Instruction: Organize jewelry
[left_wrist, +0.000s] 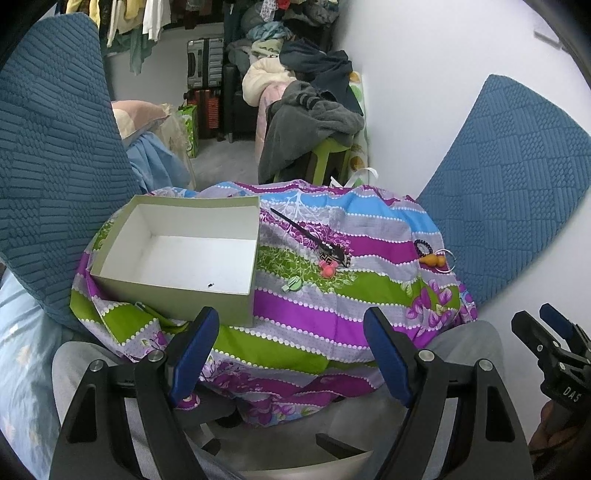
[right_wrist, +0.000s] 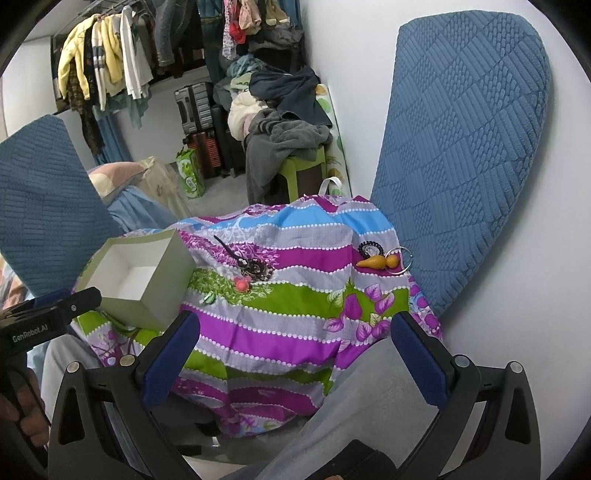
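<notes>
Left wrist view: the left gripper (left_wrist: 291, 354) hangs low at the near edge with its blue-padded fingers (left_wrist: 194, 354) spread wide and nothing between them. Past them a striped floral cloth (left_wrist: 303, 306) in purple, green and blue covers the desk. On its left part sits an open cardboard box (left_wrist: 177, 254), white inside, with only a small dark speck on its floor near the front wall. Right of the box lie a long black hair stick (left_wrist: 306, 234), a pink ornament (left_wrist: 328, 268) touching its near end, and a small green clip (left_wrist: 292, 283) a little nearer. Far right on the cloth are a black beaded ring (left_wrist: 422, 245), an orange gourd-shaped charm (left_wrist: 433, 259) and a silver ring (left_wrist: 447, 260), bunched together. The right gripper (left_wrist: 554, 332) shows at the right edge; I cannot tell its opening from here. Blue quilted cushions (left_wrist: 517, 177) stand left and right, and a grey garment (left_wrist: 306, 129) is draped over a green stool (left_wrist: 325, 158) beyond.

Right wrist view: the right gripper (right_wrist: 295, 358) has its fingers (right_wrist: 417, 358) wide apart, empty, over the near edge of the cloth (right_wrist: 280, 332). The box (right_wrist: 140, 280) is on the left, the hair stick (right_wrist: 243, 260), pink ornament (right_wrist: 242, 284) and green clip (right_wrist: 208, 298) mid-cloth, the gourd charm (right_wrist: 376, 262), beaded ring (right_wrist: 369, 249) and silver ring (right_wrist: 404, 260) far right. The left gripper (right_wrist: 48, 314) juts in at the left edge. Clothes on a rail (right_wrist: 107, 66) hang in the far background
</notes>
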